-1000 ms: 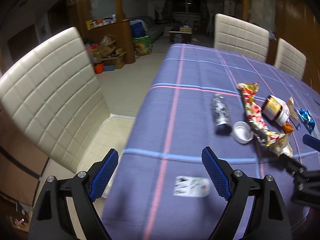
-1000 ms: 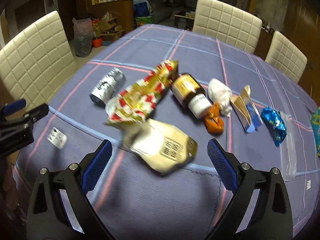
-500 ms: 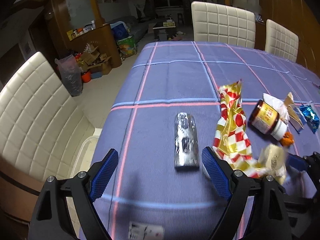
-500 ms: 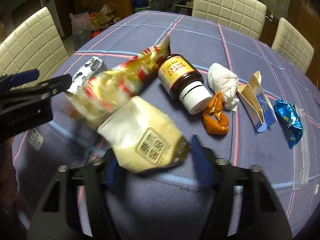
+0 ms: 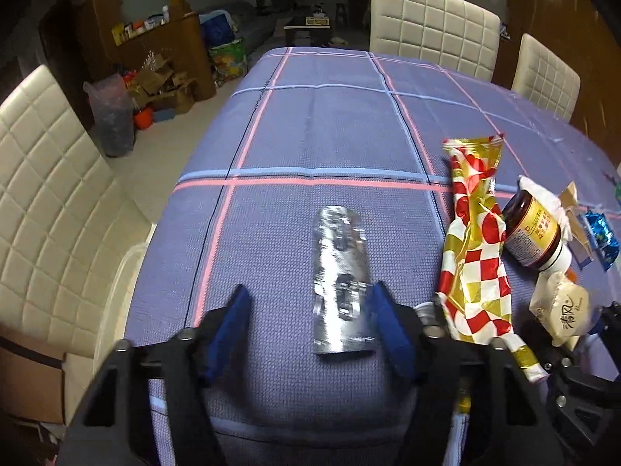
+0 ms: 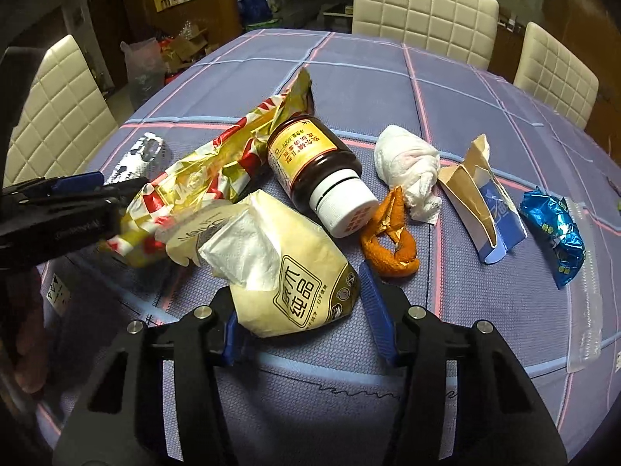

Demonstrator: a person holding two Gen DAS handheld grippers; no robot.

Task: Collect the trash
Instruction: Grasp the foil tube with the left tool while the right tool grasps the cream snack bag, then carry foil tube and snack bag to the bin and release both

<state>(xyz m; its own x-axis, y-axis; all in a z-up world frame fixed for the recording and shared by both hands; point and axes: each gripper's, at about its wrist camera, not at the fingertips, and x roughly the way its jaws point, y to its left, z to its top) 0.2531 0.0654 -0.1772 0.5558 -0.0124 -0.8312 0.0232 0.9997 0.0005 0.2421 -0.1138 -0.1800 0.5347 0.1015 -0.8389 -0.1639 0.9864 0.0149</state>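
Note:
A flattened silver foil wrapper (image 5: 340, 283) lies on the blue checked tablecloth (image 5: 330, 136). My left gripper (image 5: 310, 330) is open with its blue fingers either side of the wrapper's near end, the right finger touching its edge. In the right wrist view my right gripper (image 6: 300, 316) is shut on a cream tissue pack (image 6: 287, 268), with a white tissue sticking out. Beside it lie a red and gold checked wrapper (image 6: 217, 167), a brown medicine bottle (image 6: 318, 174), a white tissue wad (image 6: 407, 163), orange peel (image 6: 388, 240), a torn paper carton (image 6: 481, 202) and a blue foil wrapper (image 6: 555, 233).
Cream padded chairs stand at the table's left (image 5: 50, 194) and far side (image 5: 431, 27). A clear plastic strip (image 6: 586, 291) lies at the right of the table. A small white label (image 6: 58, 289) lies near the left edge. Boxes and a bag stand on the floor (image 5: 147, 93).
My left gripper moved forward over the table to straddle the silver wrapper and narrowed. My right gripper closed on the tissue pack, which was loose between open jaws one second ago.

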